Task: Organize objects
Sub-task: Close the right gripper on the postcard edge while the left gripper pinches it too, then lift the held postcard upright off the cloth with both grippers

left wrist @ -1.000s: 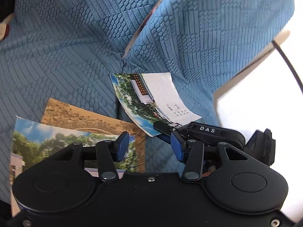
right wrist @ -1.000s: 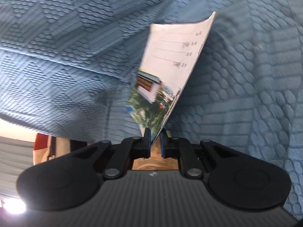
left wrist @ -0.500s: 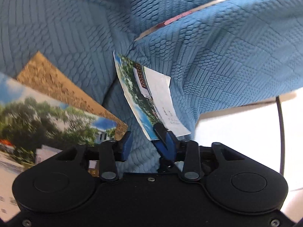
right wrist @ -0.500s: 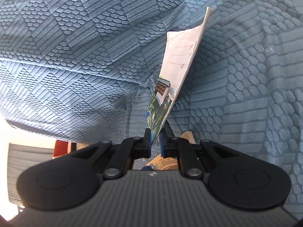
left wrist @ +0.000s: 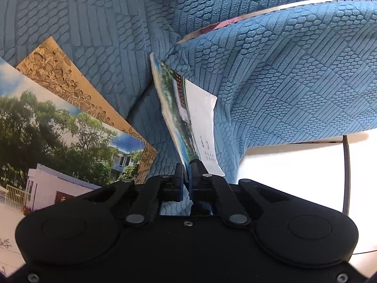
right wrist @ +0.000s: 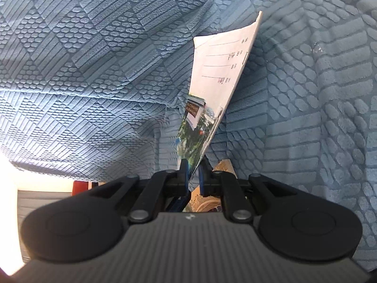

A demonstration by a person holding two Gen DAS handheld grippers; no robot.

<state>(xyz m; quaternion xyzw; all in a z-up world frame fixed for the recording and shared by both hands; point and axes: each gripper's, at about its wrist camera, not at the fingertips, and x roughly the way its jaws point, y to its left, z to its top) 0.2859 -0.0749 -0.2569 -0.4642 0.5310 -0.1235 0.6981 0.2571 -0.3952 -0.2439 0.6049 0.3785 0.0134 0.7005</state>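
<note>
A postcard with a building photo and a white address part stands on edge over the blue textured sofa cover. My left gripper is shut on its near lower edge. In the right wrist view the same postcard rises from my right gripper, whose jaws are easing open a little while the card still sits pinched between the pads. Two more postcards lie flat on the seat to the left: a tan drawn one and, overlapping it, a photo of trees.
The edge of another card pokes out between the cushions at the upper right. A pale floor with a black cable lies beyond the sofa's edge. The tan postcard shows under my right gripper, and something red sits lower left.
My left gripper rolled, sank towards the held postcard and its jaws closed from wide apart onto the card's lower edge. The right gripper stayed in place, still holding the card.
</note>
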